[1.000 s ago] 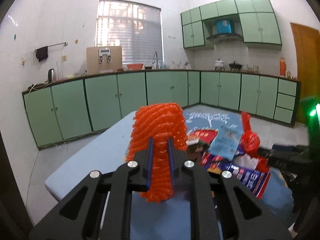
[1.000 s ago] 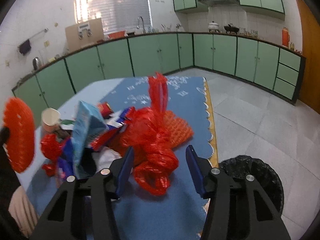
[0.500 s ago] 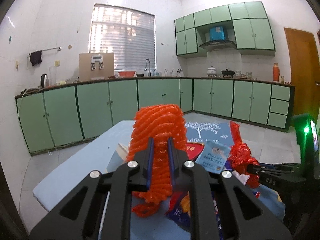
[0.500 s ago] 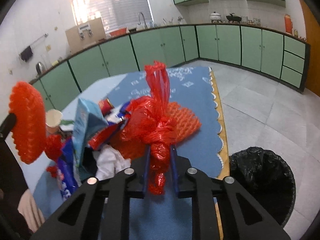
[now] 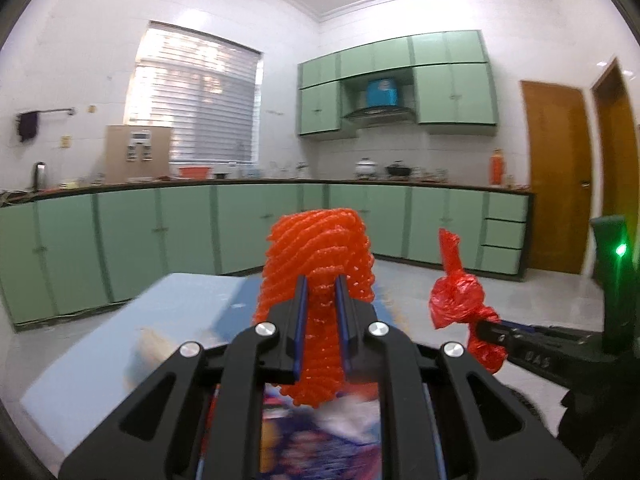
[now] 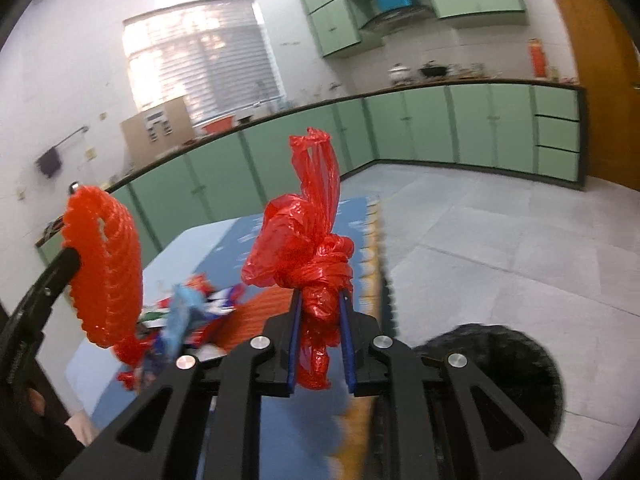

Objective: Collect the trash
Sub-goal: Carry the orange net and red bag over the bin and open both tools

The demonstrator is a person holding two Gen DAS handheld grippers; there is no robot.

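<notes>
Here, the left tool [image 5: 321,312] is clamped narrowly on a ribbed orange-red foam fruit net [image 5: 318,276], which stands up at the centre of the left wrist view and shows again at the left edge of the right wrist view [image 6: 105,264], clear of the surface below. The right tool [image 6: 320,320] is closed tight on the knotted neck of a crumpled red plastic bag [image 6: 306,232], held at mid-frame with its twisted handles pointing upward; in the left wrist view the same bag [image 5: 460,300] hangs at the right, well apart from the net.

Below both tools lies the light-blue cloth-covered worktop [image 6: 208,248], its scalloped yellow-trimmed edge running down the middle of the right wrist frame. A blurred heap of coloured wrappers and cartons [image 6: 192,308] sits on it at lower left, beneath the net.

Just beyond that edge, at the lower right, a round bin lined with a black bag [image 6: 508,364] stands on the pale grey tiled floor [image 6: 500,232]. The floor stretches open toward the green cabinets [image 6: 460,124] in the upper half of the frame.
</notes>
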